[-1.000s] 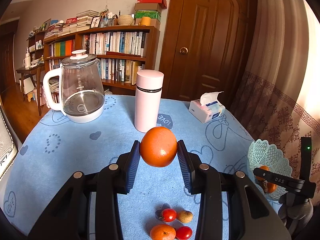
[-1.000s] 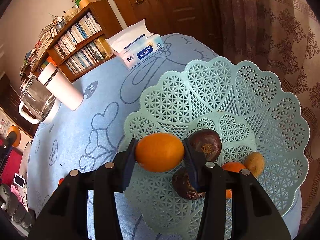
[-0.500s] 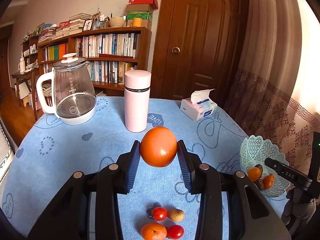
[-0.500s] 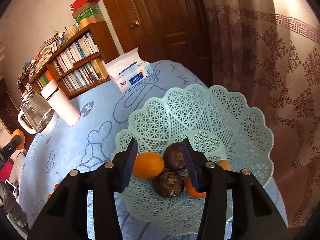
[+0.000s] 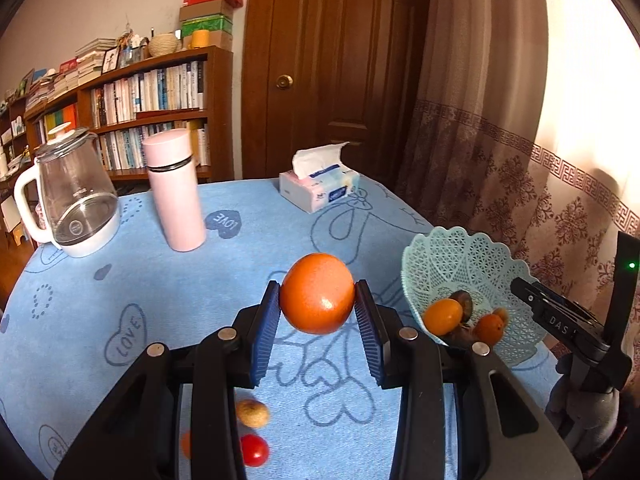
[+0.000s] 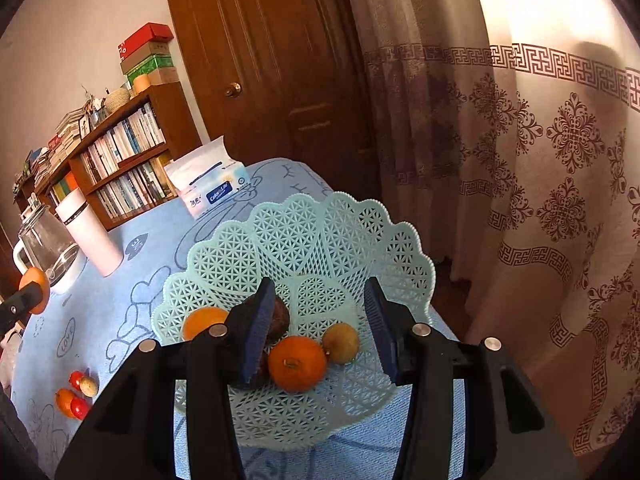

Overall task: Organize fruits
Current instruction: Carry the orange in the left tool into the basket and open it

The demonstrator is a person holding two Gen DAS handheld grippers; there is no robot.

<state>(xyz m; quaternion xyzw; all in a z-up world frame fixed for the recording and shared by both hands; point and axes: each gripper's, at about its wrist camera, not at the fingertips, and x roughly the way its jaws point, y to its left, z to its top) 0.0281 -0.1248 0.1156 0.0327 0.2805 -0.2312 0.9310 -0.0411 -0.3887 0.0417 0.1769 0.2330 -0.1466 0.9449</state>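
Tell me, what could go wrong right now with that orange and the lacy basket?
The left gripper pinches the round orange only at its sides, above the table; it might slip, drop and roll away. The basket stands near the table's edge by the curtain, so a push could slide it off. The right gripper hangs open over the basket, in the way of the orange's arrival; the two could bump.
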